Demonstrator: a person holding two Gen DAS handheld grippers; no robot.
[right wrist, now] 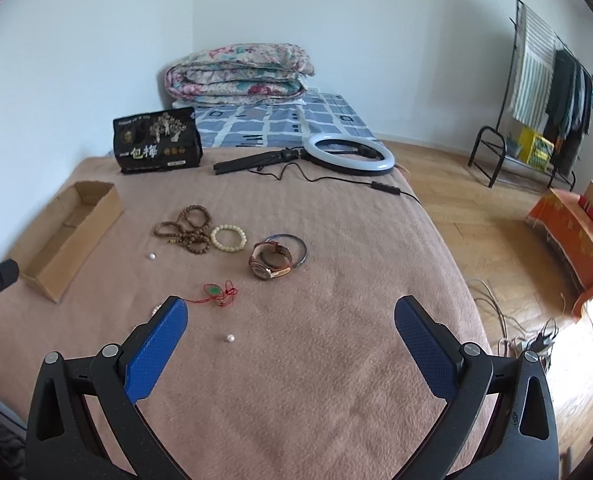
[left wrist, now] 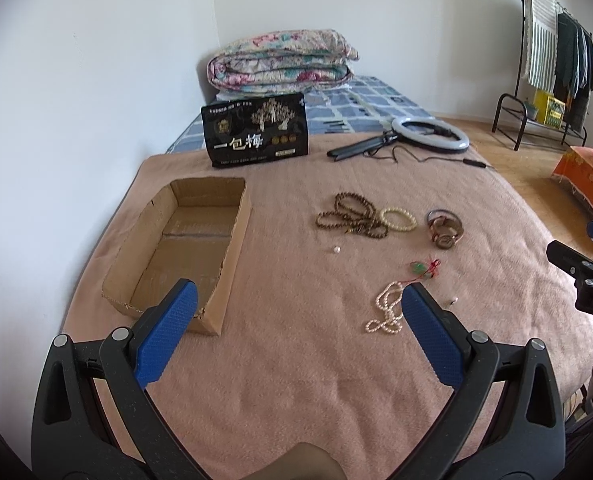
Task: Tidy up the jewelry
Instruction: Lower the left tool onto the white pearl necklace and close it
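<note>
1. Left gripper [left wrist: 298, 294] and right gripper [right wrist: 291, 312]: jaws spread wide, empty.
2. Pearl necklace [left wrist: 387, 310] lies beside the left gripper's right pad; limp, slippery; pinch a bunched loop.
3. Cardboard box [left wrist: 236, 236] stands left, empty.

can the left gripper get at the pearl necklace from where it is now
Probably yes. The left gripper is open and empty, and the pearl necklace lies flat on the blanket just beside its right finger, which hides part of it. Nothing else lies on or against it.
</note>
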